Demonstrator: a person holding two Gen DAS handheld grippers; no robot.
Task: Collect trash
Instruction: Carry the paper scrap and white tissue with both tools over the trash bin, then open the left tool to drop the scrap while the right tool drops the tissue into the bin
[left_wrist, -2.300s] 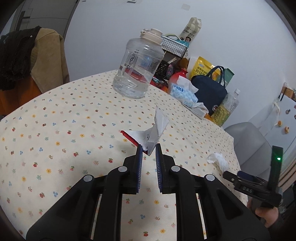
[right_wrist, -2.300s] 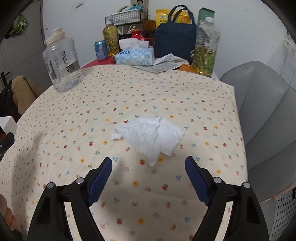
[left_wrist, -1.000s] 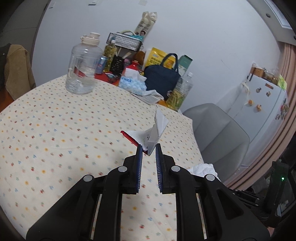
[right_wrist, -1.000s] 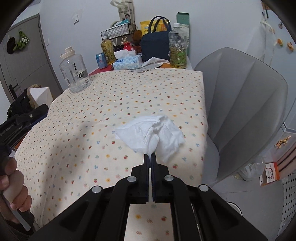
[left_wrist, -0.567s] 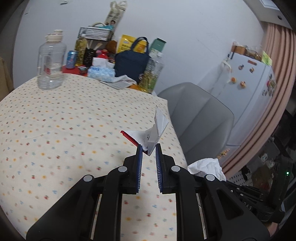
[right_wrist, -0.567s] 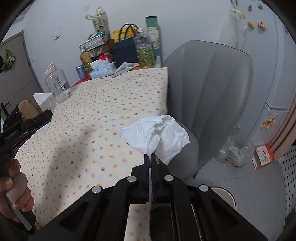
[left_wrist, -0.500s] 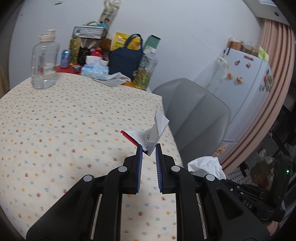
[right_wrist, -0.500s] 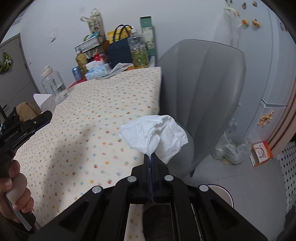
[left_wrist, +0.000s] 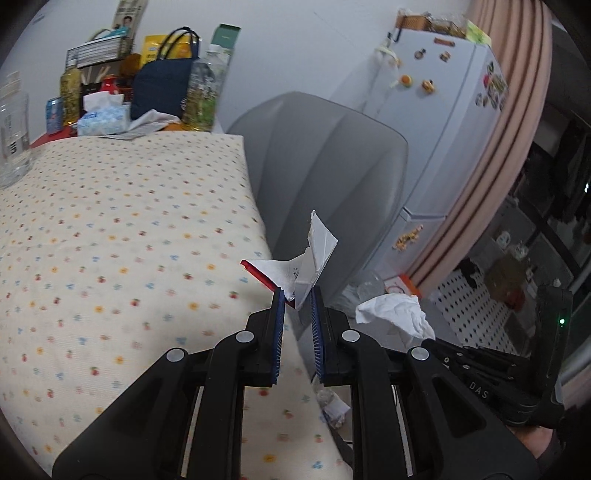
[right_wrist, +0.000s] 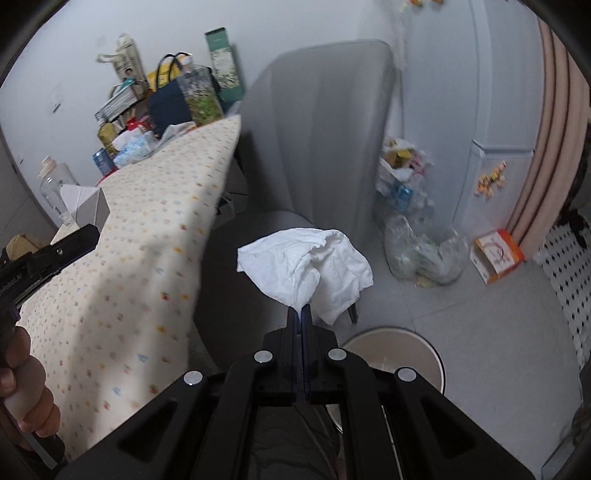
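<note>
I take the table (left_wrist: 110, 221) as my landmark. Its flowered cloth fills the left of both views, and its right edge runs from the far corner by the bottles toward me. Just past that edge stands a grey chair (left_wrist: 325, 166), its back close against the table's far right corner. Beyond the chair is a white fridge (left_wrist: 443, 122) with magnets, then a pink curtain (left_wrist: 517, 110). To the right of the table the grey floor (right_wrist: 498, 332) lies open. On it, below and right of the table's near edge, I see the rim of a round bin (right_wrist: 391, 341), partly hidden by my right tool. Farther from the table, by the fridge, sits a clear bag of rubbish (right_wrist: 421, 251) and a small orange box (right_wrist: 496, 256).

My right gripper (right_wrist: 300, 314) is clenched tight on a crumpled white tissue (right_wrist: 306, 266), which billows above the tips, off the table and above the chair seat and floor. My left gripper (left_wrist: 297, 295) pinches a folded white paper wrapper (left_wrist: 306, 262) with a red edge; it stands up from the tips right at the table's right edge. The wrapper is creased and pointed, with some small print.
</note>
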